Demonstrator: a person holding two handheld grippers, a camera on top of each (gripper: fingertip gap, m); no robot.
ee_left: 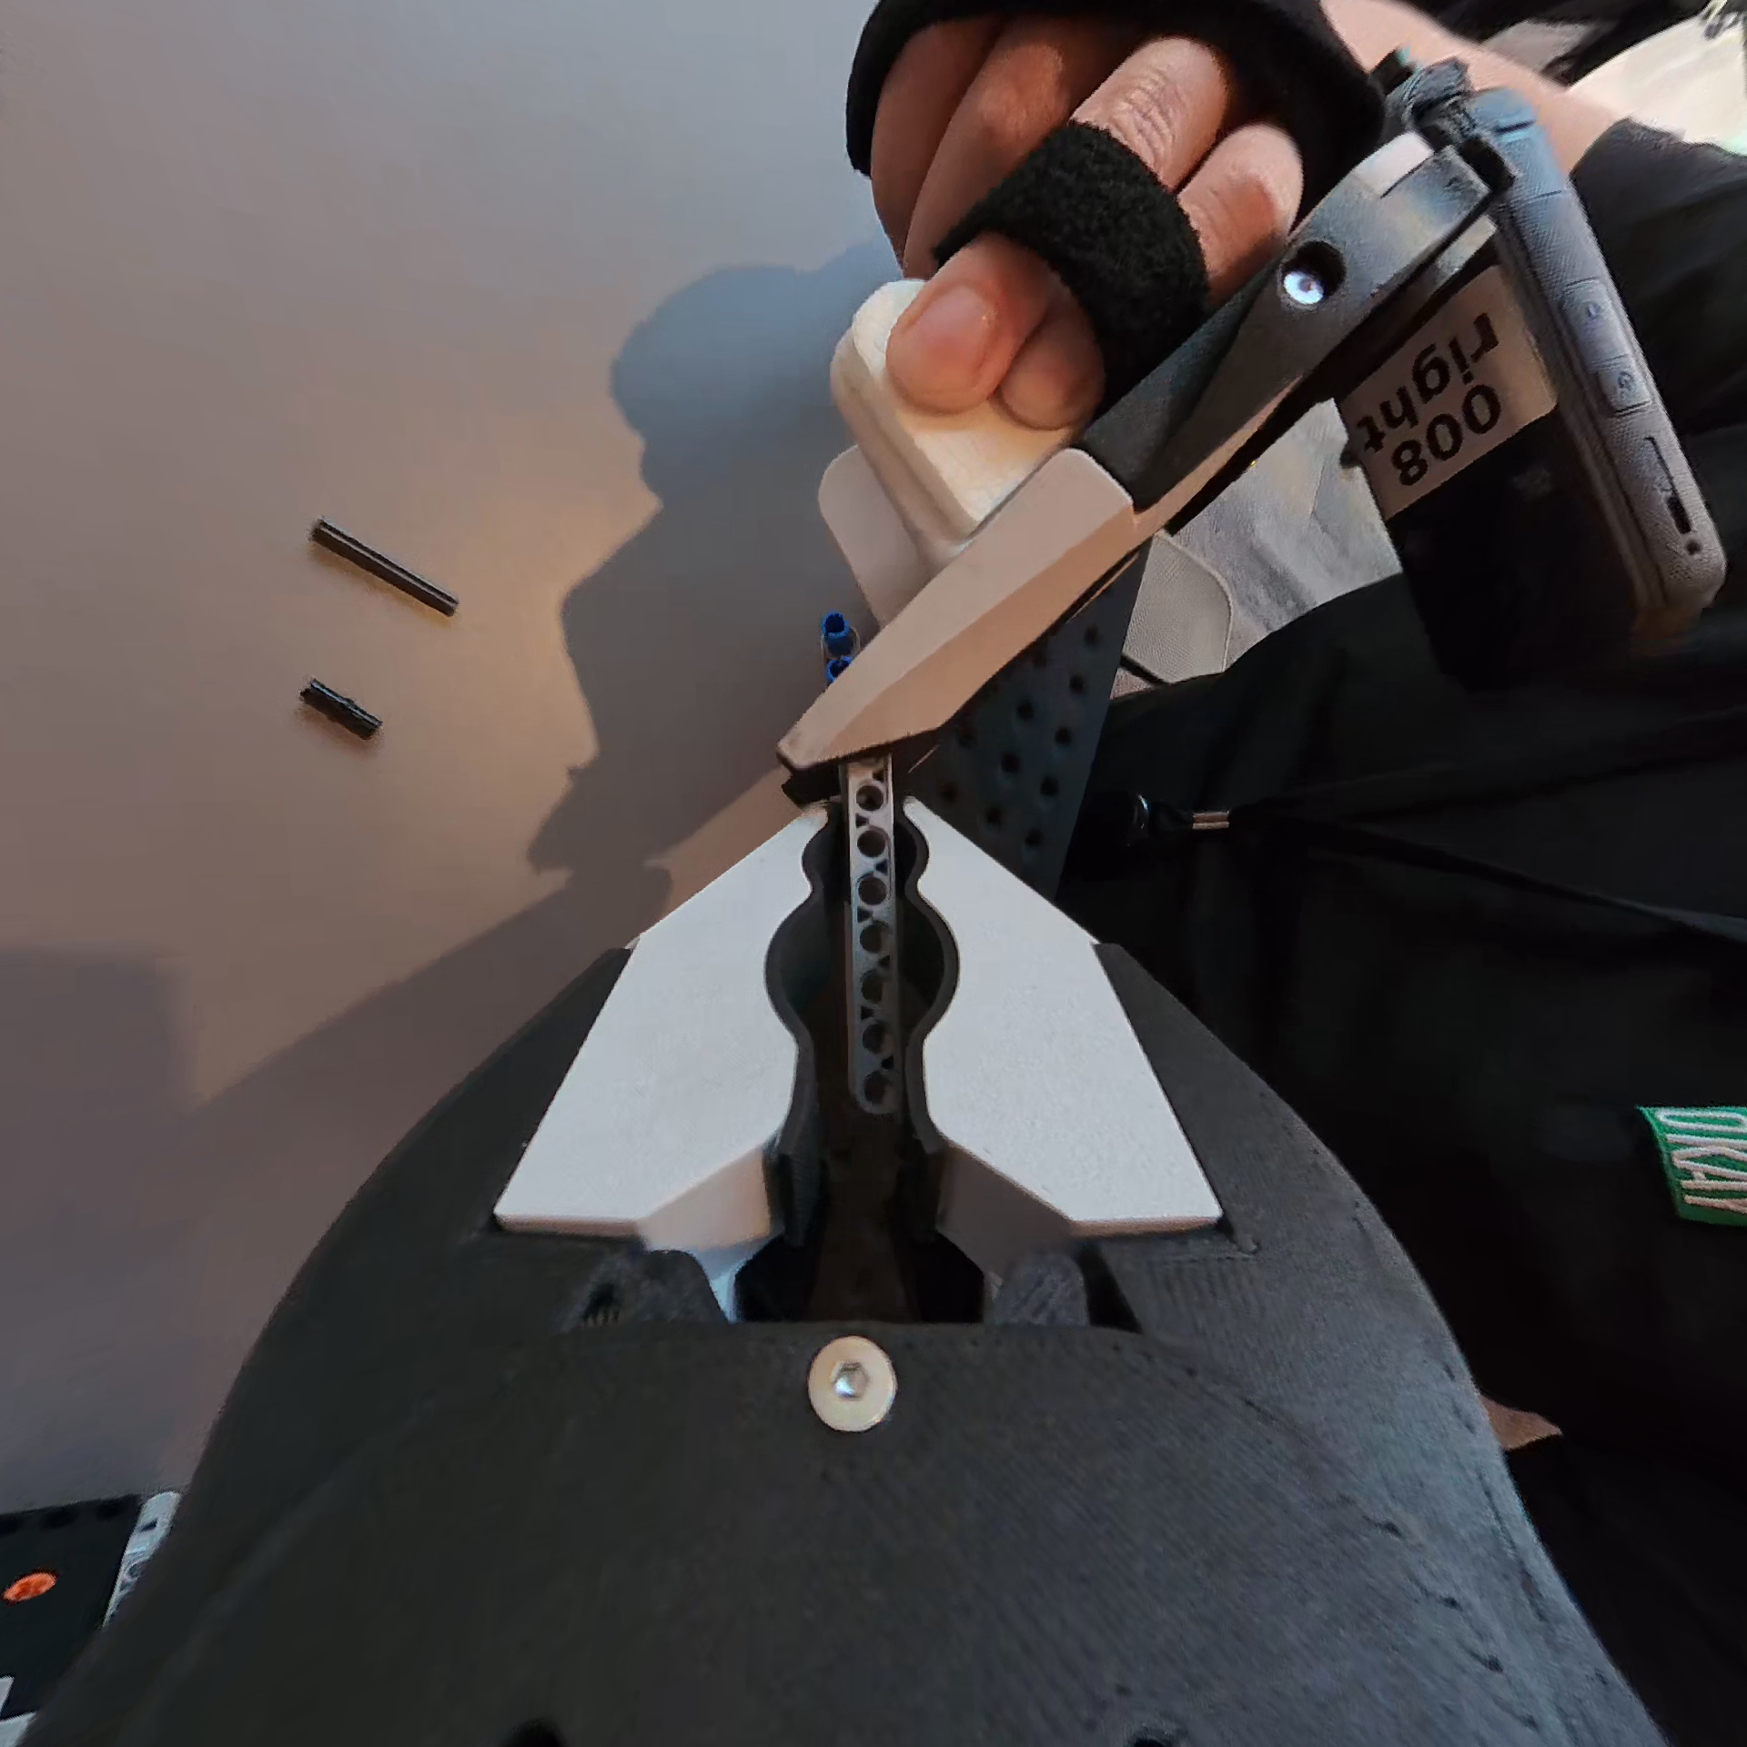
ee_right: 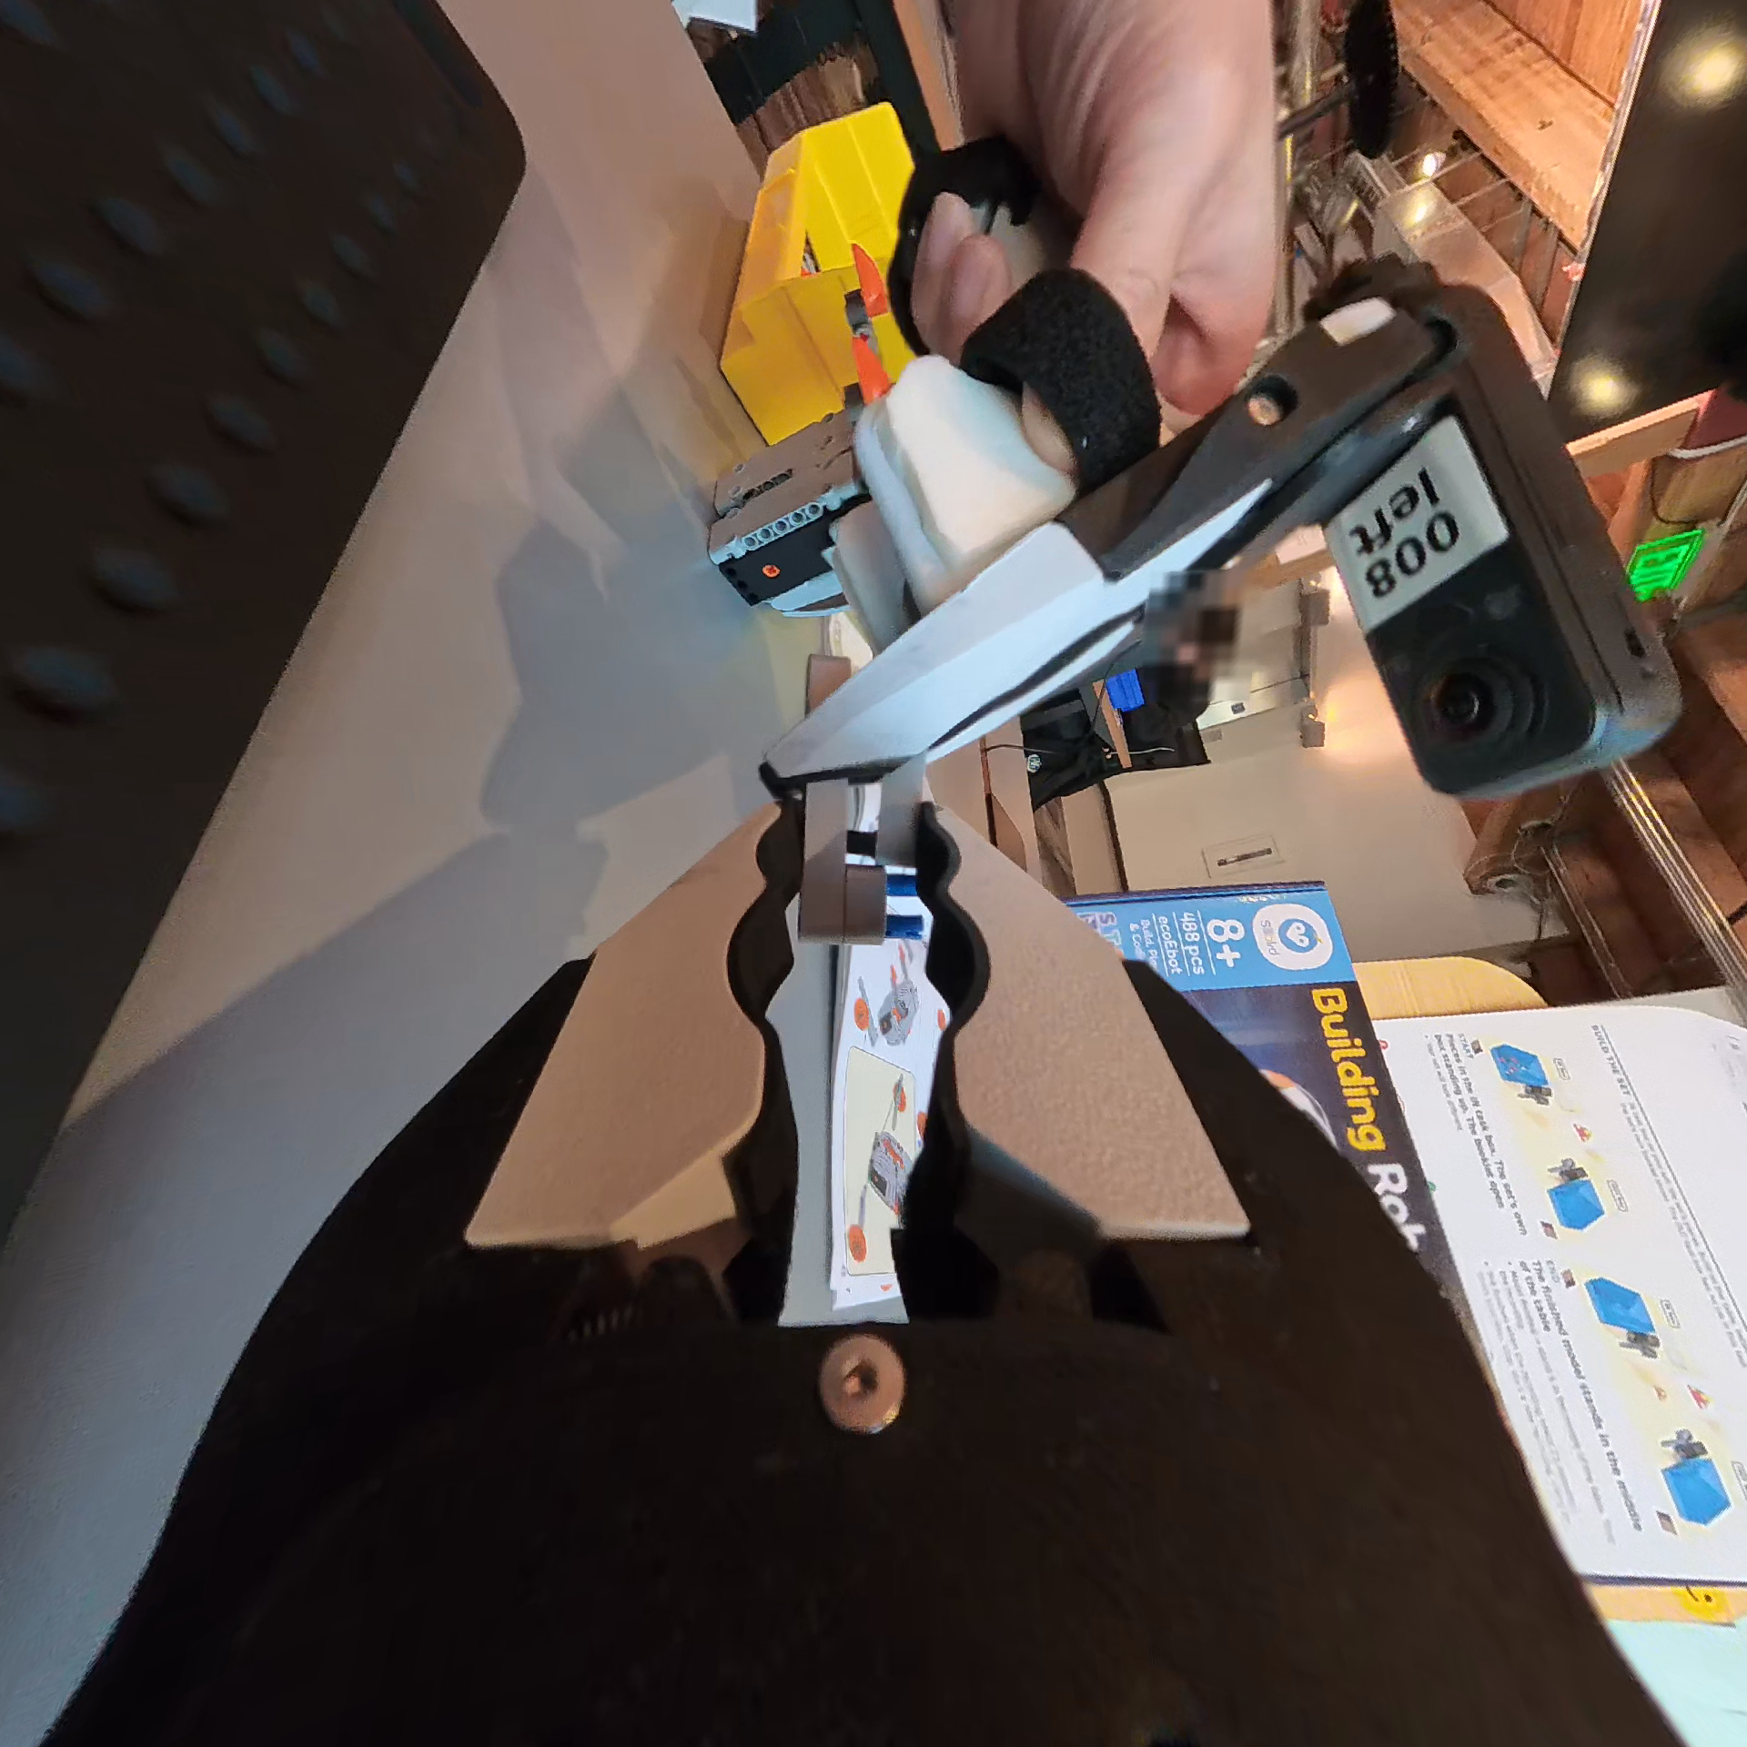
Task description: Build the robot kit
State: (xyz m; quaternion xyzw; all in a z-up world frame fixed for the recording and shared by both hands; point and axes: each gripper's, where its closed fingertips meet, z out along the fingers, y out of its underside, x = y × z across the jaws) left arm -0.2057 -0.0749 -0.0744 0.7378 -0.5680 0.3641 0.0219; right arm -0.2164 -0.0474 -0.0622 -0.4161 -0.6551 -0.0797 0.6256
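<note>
Pale bench [ee_left: 284,284] is filling the upper left of the left wrist view, with two black pins [ee_left: 383,567] lying loose. At frame centre we are seeing the left gripper [ee_left: 870,832], fingers clamped on a grey holed beam [ee_left: 874,945]. The right gripper [ee_right: 856,841] is pinching the end that carries the blue pins [ee_right: 903,884].

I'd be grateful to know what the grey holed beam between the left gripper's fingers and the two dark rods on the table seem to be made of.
Grey holed beam: likely moulded plastic, matte to satin, judging by its uniform colour and evenly formed round holes. Two dark rods, the longer and the shorter: probably black plastic with a dull sheen along their length; metal cannot be ruled out. The left gripper is shut on the beam.
</note>
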